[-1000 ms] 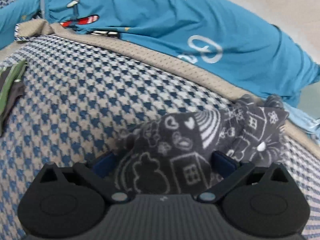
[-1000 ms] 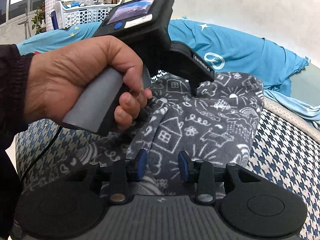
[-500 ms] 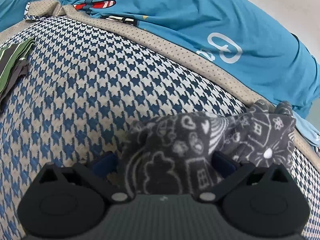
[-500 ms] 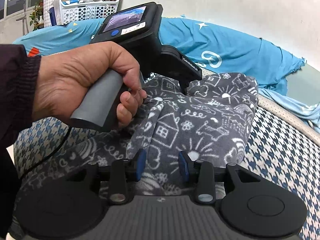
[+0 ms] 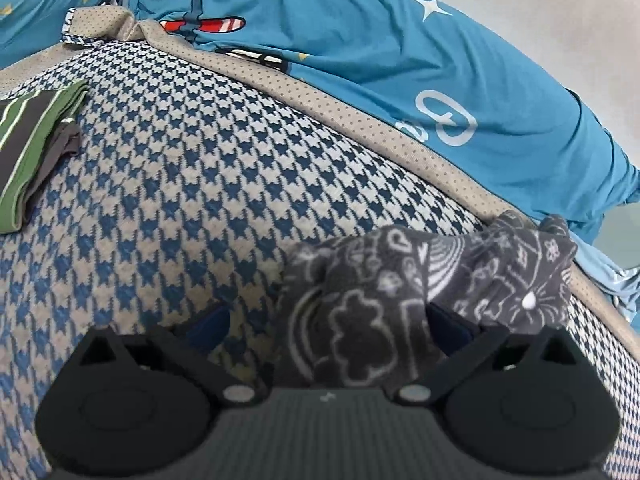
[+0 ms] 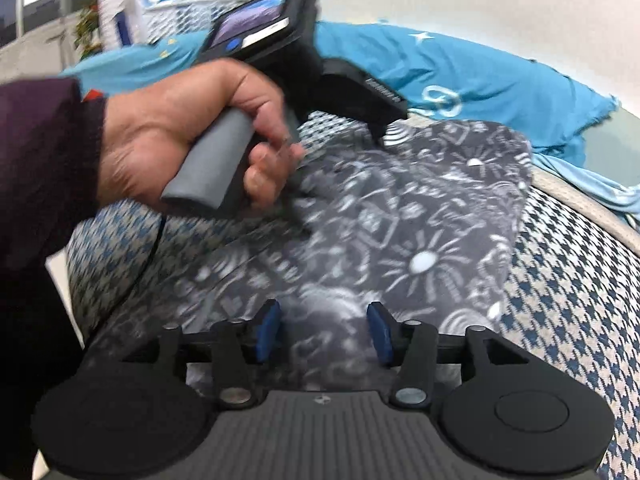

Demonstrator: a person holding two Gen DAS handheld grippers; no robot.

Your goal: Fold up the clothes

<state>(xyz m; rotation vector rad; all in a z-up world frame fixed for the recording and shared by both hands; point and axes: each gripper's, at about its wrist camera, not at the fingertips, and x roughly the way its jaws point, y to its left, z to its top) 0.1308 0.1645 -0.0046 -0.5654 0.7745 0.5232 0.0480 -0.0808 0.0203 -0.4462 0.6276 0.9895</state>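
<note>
A dark grey fleece garment (image 6: 420, 216) with white doodle prints lies on the houndstooth bed cover (image 5: 180, 184). In the left wrist view its bunched edge (image 5: 360, 320) sits between my wide-open jaws, against the right finger only. My left gripper (image 5: 328, 328) is open. My right gripper (image 6: 322, 338) is open just above the garment's near edge, and the cloth lies flat under it. The left hand and its gripper body (image 6: 256, 92) show in the right wrist view, at the garment's far left.
A blue printed bedsheet (image 5: 400, 60) is heaped along the far side by the wall. A folded green-striped garment (image 5: 32, 148) lies at the left of the cover. A white laundry basket (image 6: 176, 16) stands at the back left.
Both grippers have opened and let the grey garment go. The right jaws widened, the left gripper shifted left so the cloth sits off-centre, and the garment now lies flatter.
</note>
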